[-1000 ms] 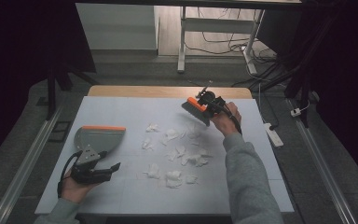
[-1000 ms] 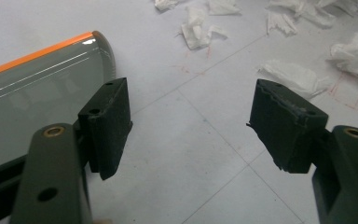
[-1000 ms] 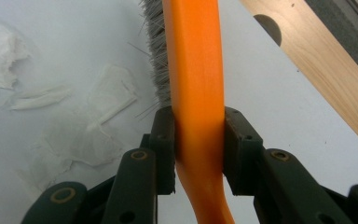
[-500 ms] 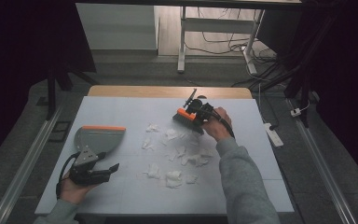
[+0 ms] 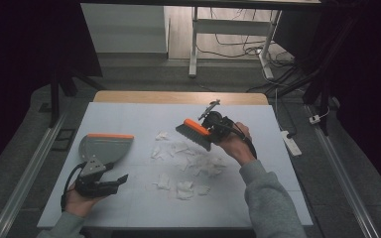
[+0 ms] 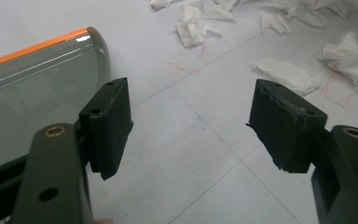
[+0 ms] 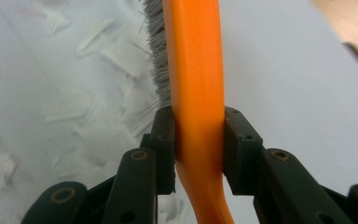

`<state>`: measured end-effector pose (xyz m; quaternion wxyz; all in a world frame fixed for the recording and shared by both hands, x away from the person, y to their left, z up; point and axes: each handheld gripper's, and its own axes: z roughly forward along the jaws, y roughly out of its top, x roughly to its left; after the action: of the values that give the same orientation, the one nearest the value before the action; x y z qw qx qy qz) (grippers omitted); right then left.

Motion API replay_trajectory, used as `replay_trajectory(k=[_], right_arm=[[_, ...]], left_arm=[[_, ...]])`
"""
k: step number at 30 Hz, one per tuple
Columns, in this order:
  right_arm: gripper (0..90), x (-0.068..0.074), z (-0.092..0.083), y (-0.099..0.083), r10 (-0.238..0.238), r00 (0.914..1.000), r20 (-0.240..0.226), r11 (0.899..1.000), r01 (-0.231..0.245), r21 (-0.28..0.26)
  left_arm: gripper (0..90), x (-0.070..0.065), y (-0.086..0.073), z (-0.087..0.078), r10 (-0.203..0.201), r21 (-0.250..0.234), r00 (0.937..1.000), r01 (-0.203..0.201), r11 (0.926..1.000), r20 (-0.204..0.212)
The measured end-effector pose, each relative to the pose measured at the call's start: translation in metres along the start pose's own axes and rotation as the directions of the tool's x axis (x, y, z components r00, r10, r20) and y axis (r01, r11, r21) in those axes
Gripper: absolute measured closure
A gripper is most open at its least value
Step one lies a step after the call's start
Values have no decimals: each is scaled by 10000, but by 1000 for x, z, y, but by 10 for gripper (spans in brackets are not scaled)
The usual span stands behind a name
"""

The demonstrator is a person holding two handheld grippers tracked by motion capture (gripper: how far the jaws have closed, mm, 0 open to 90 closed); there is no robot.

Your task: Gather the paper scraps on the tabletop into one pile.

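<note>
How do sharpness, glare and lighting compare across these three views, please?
High view: dark surroundings, evenly lit table, all fairly sharp. Left gripper view: jaws crisp, a glare streak on the dustpan, paper scraps slightly soft. Right gripper view: the brush handle sharp where the right gripper clamps it, the scraps beyond blurred.

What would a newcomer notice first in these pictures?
The orange brush, clamped in the right gripper, stands out above the torn paper scraps mid-table. At the left lies a grey dustpan, with the open left gripper just beside it.
</note>
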<state>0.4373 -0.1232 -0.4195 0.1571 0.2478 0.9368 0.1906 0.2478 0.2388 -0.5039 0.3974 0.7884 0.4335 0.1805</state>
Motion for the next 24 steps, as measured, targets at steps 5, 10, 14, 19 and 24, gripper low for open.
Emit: replay_trajectory(k=[5, 10, 14, 19, 24], right_arm=[[687, -5, -7, 4, 280, 9990, 355, 9982, -260, -539], [687, -6, 0, 14, 246, 9973, 690, 9983, -209, -541], [687, -9, 14, 27, 80, 9973, 733, 9994, -54, -347], [687, -4, 36, 54, -485, 9969, 614, 9988, 477, 148], [687, 4, 51, 75, -1096, 9922, 589, 9934, 1073, 413]], left_arm=[[304, 0, 0, -1, -42, -17, 9999, 41, 10000, -113], [305, 1, -1, 1, -41, 27, 10000, 41, 10000, -87], [306, 3, -1, 1, -83, -1, 9999, 83, 10000, -65], [307, 5, -2, -1, -160, -90, 9998, 159, 9998, -96], [307, 5, -2, -1, -127, -66, 9999, 127, 9999, -46]])
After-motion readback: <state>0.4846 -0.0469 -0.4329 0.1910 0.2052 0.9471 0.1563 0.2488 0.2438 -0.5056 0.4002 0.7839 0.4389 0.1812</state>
